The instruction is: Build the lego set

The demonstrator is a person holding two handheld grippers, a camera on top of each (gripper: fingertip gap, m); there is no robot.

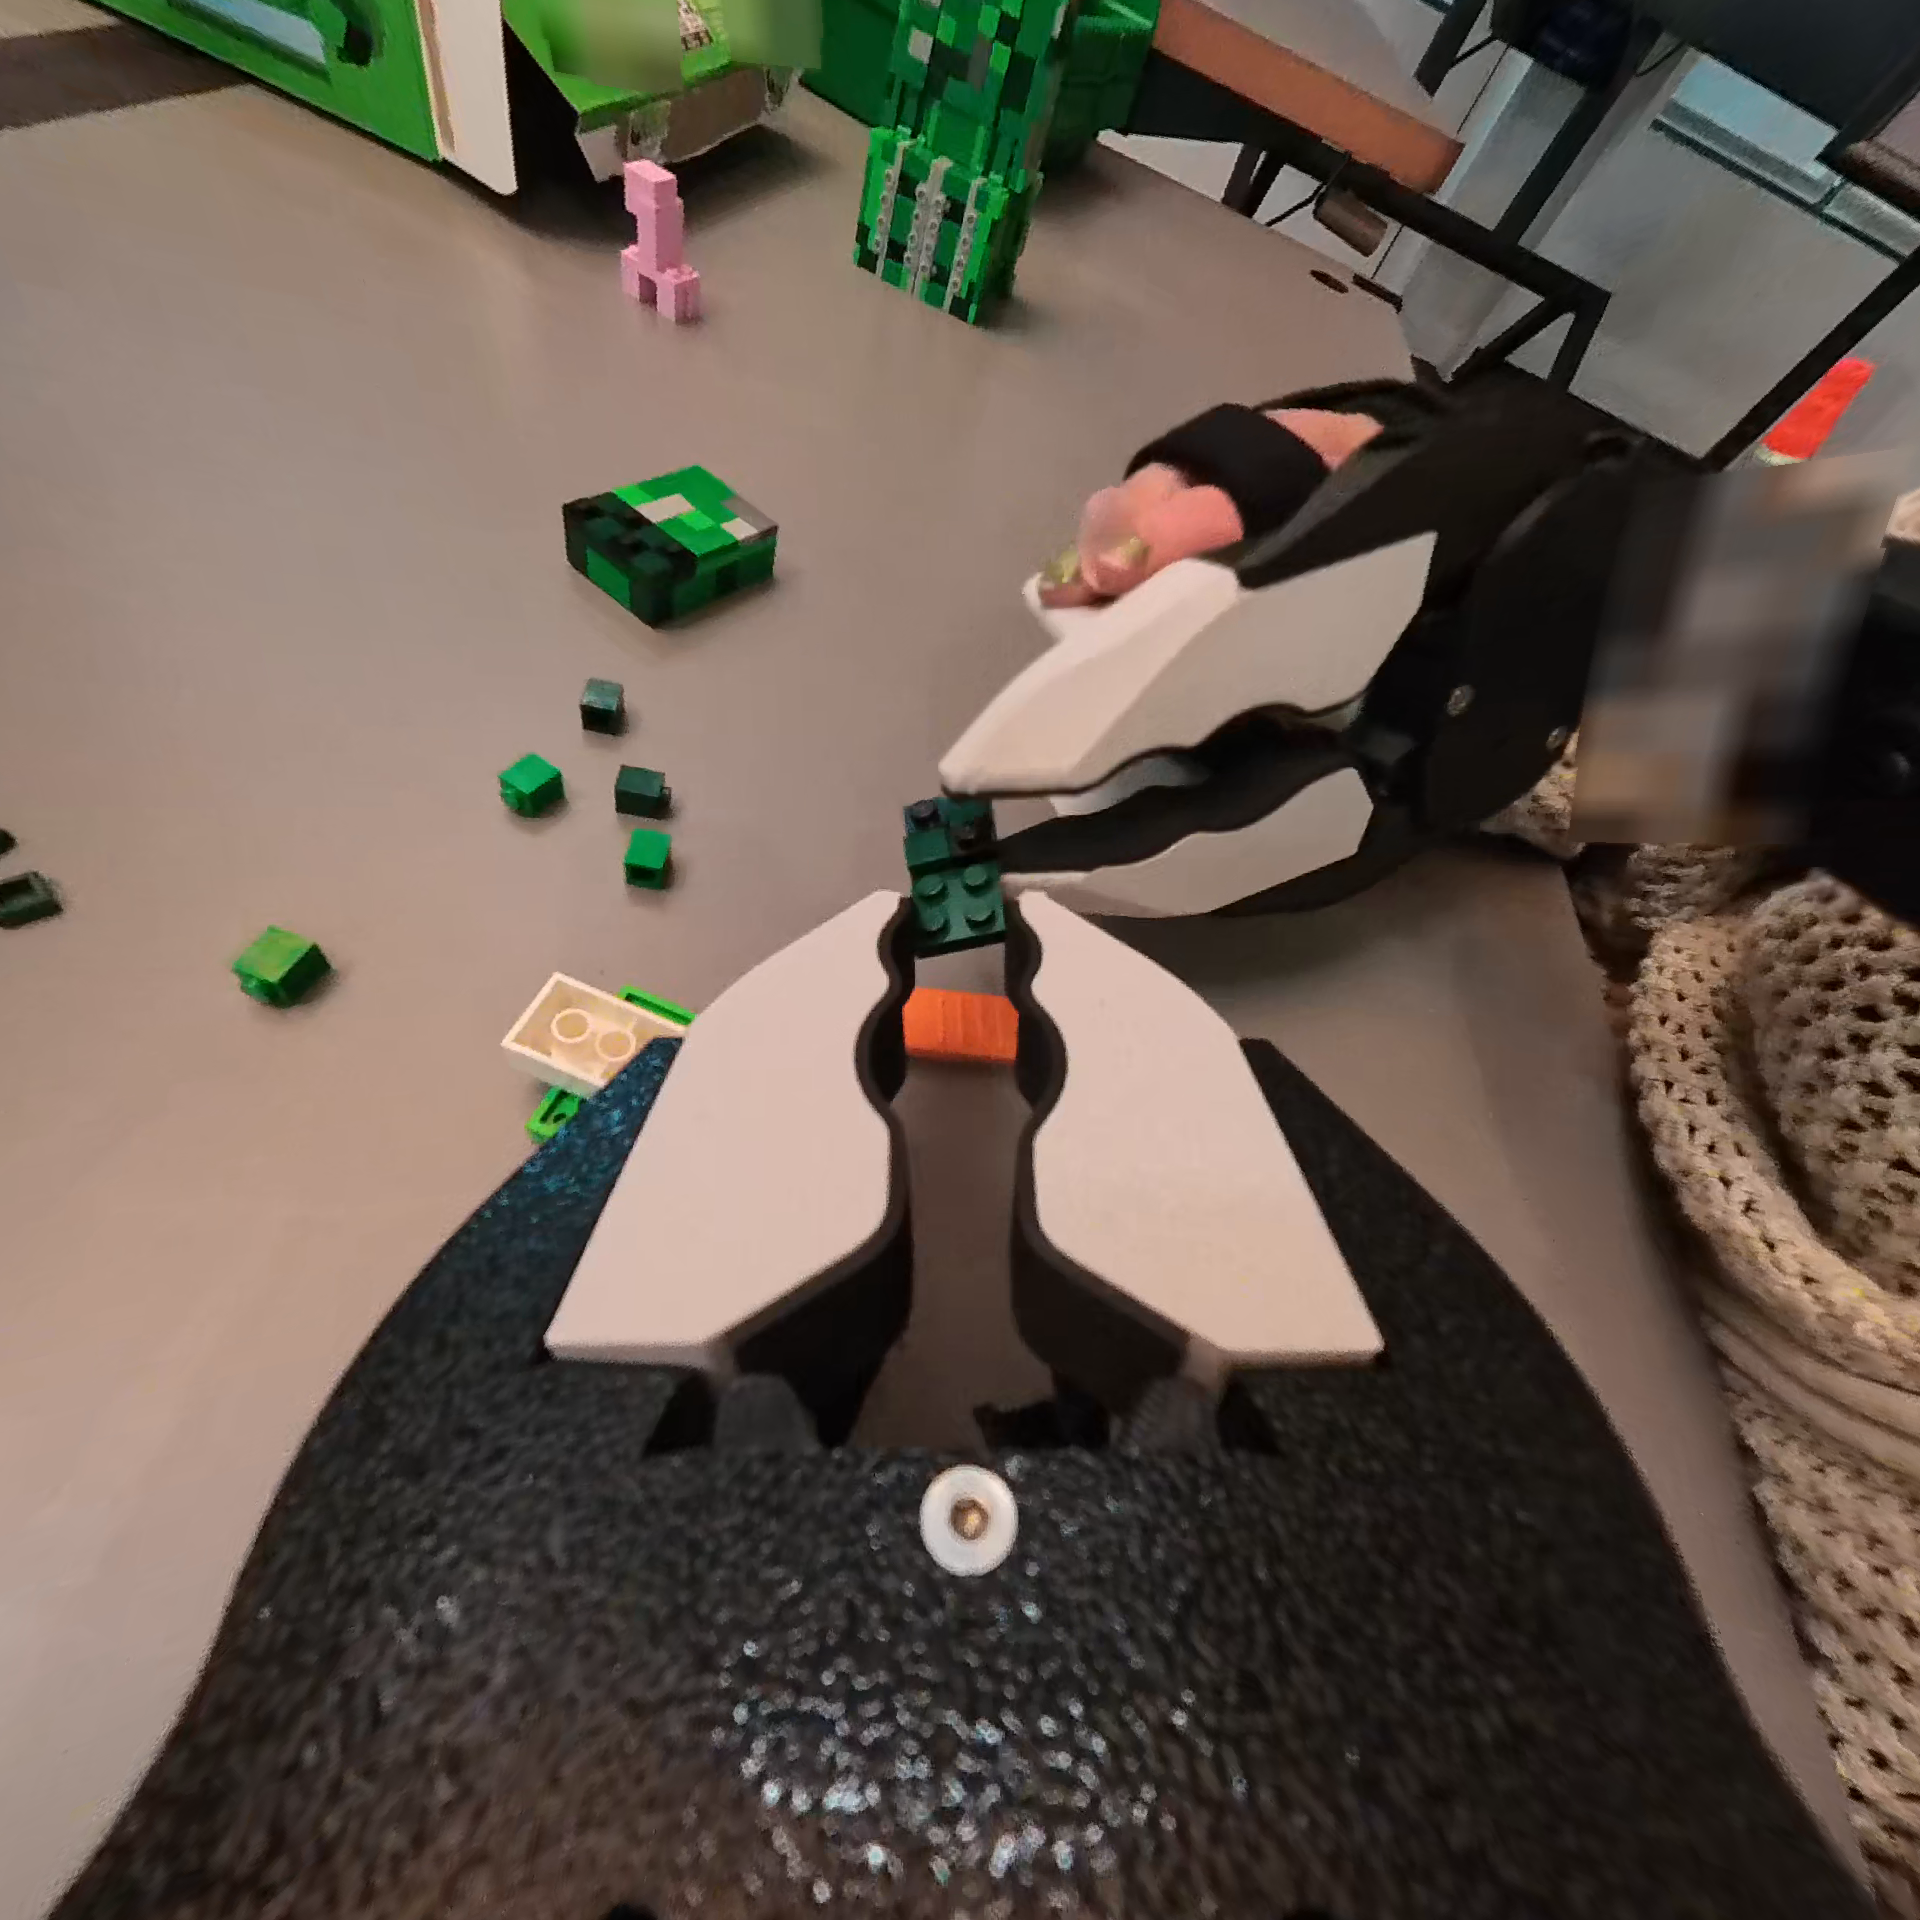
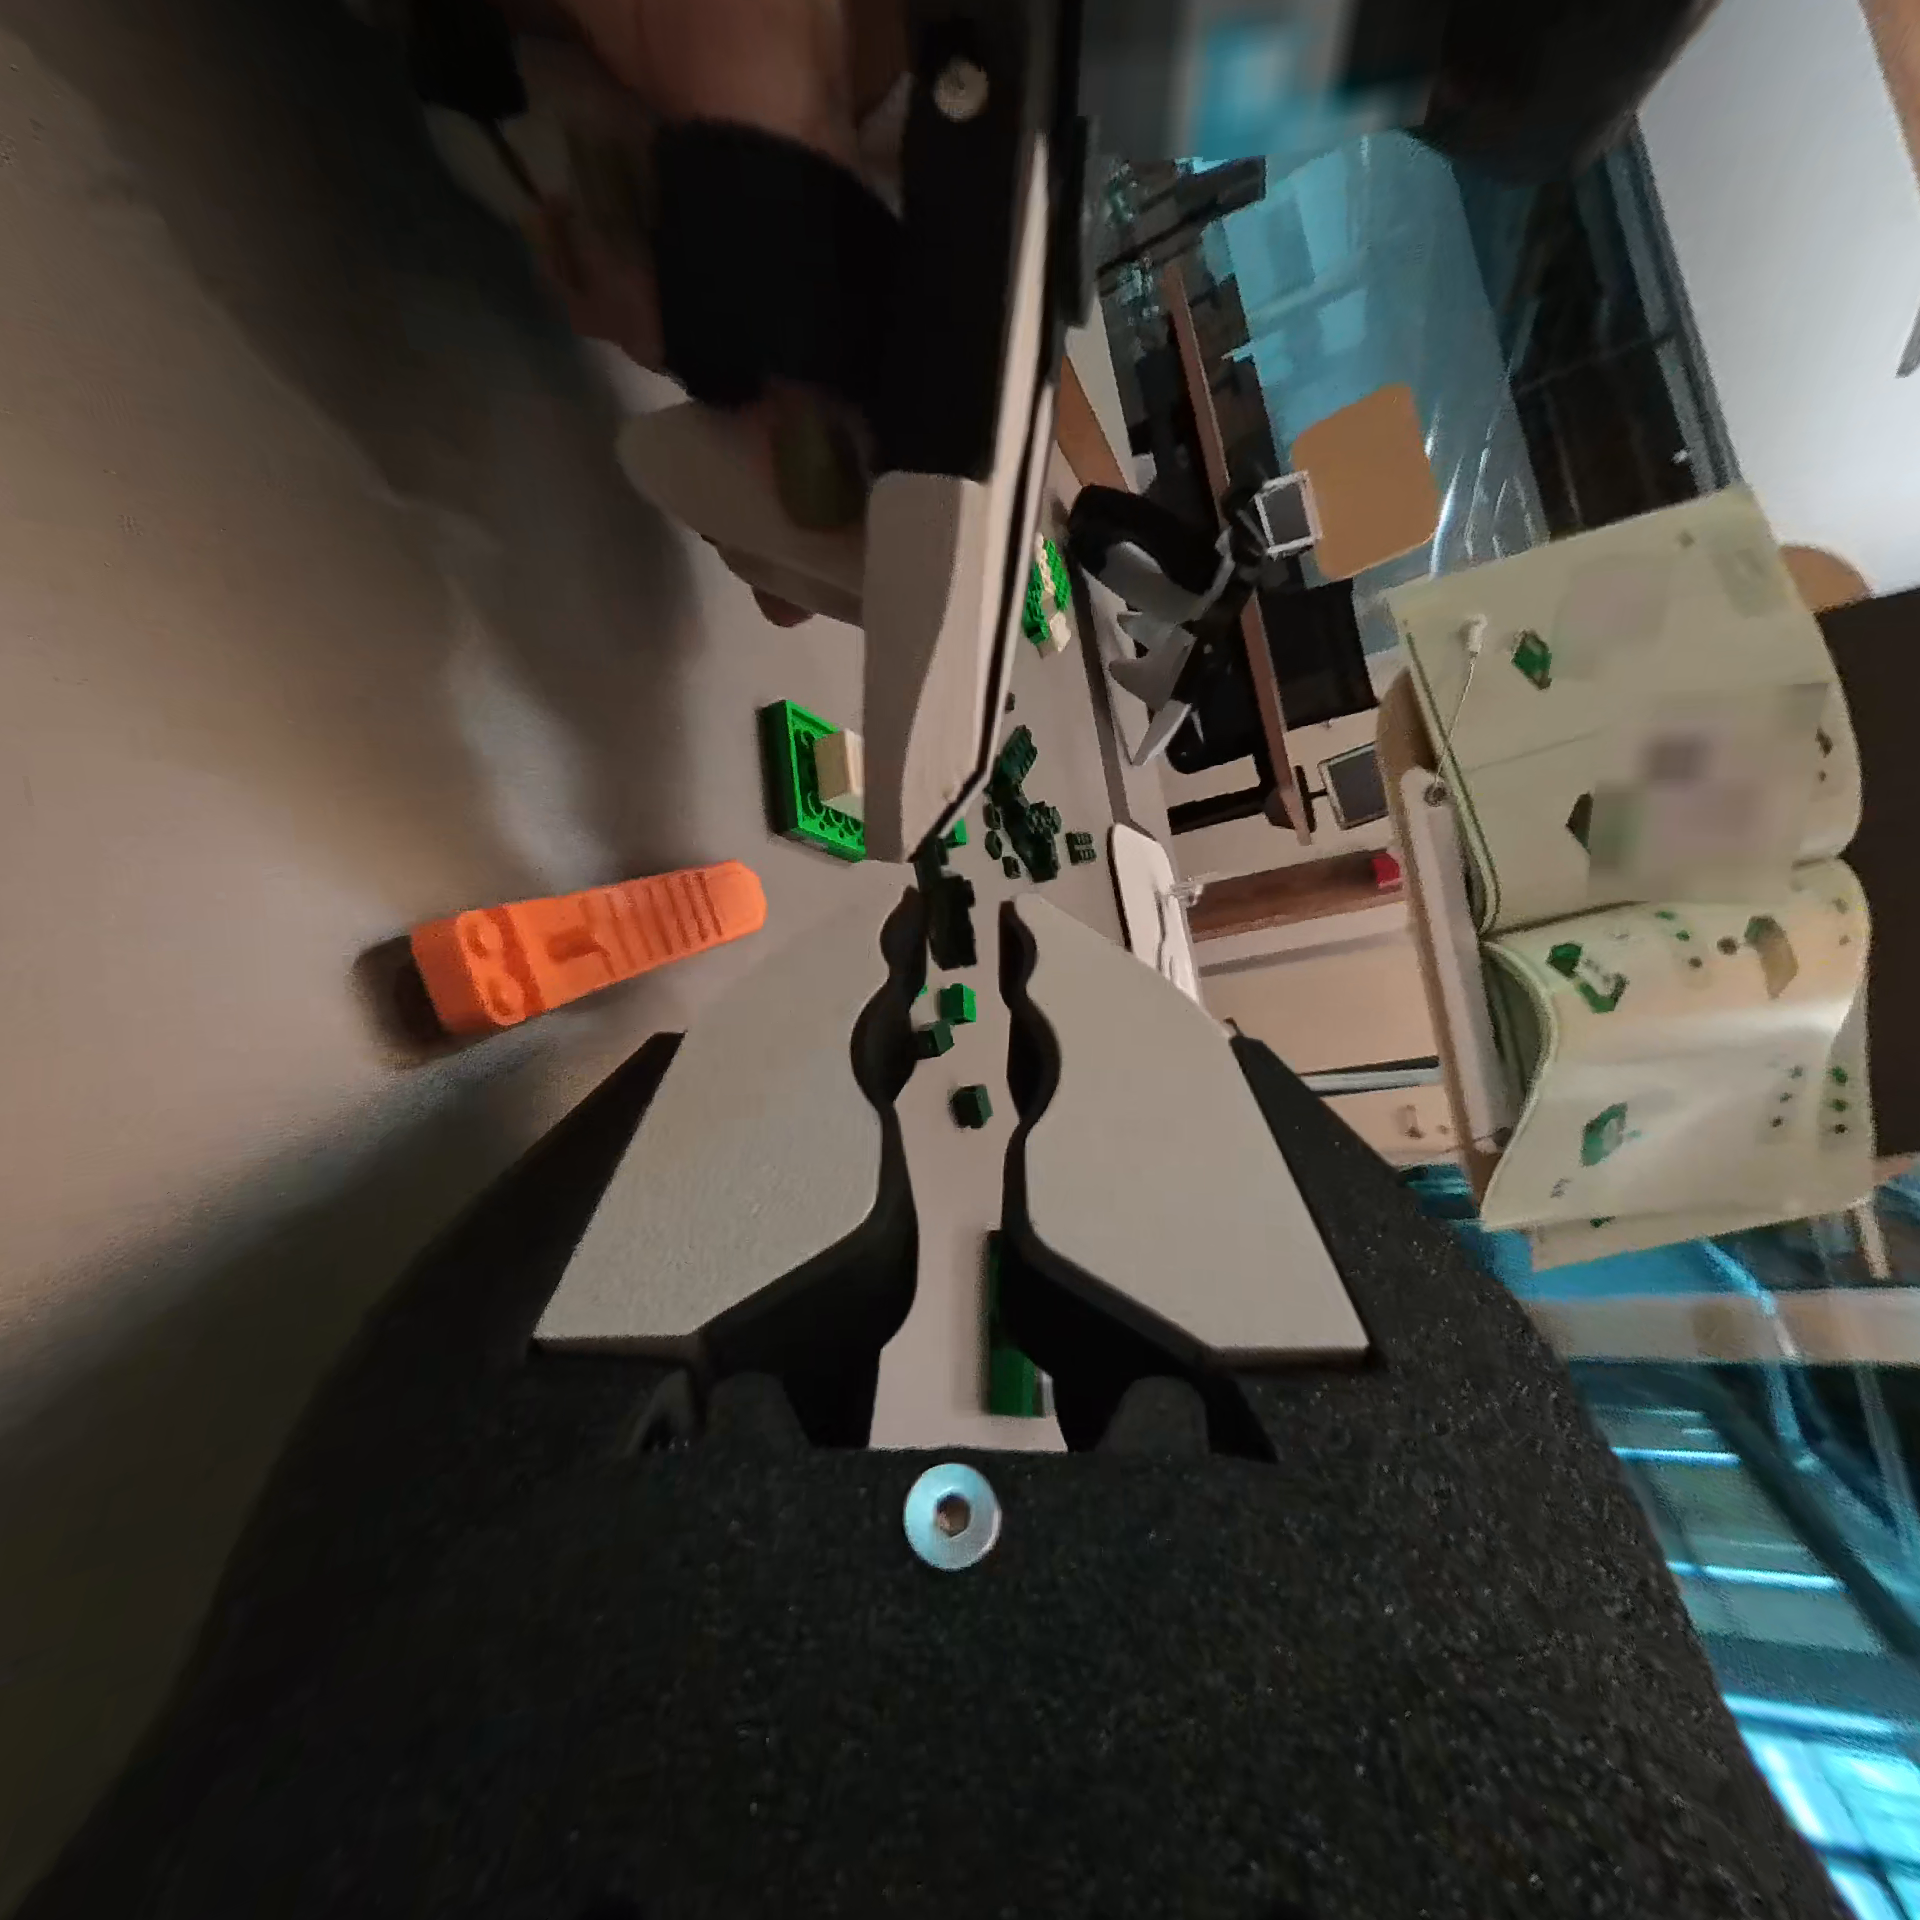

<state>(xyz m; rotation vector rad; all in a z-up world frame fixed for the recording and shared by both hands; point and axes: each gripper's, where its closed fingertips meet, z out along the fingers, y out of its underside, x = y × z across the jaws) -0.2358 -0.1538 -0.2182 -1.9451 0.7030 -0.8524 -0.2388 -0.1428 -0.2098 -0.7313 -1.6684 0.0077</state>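
Note:
My left gripper (image 1: 958,906) is shut on a dark green two-by-two brick (image 1: 958,912) and holds it above the grey table (image 1: 312,436). My right gripper (image 1: 982,826) comes in from the right, and its tips close on a smaller dark green piece (image 1: 943,826) that sits against the top of that brick. In the right wrist view, which is rolled sideways, the dark green pieces (image 2: 951,925) sit between my right gripper's tips (image 2: 956,912). The left gripper (image 2: 920,847) reaches in from above and meets them.
An orange brick separator (image 1: 961,1023) (image 2: 582,945) lies under the grippers. Loose green bricks (image 1: 530,784), a white brick (image 1: 577,1029) and a green-black block (image 1: 670,545) lie to the left. A pink figure (image 1: 657,244), a green tower (image 1: 956,156) and an open booklet (image 2: 1662,935) stand farther off.

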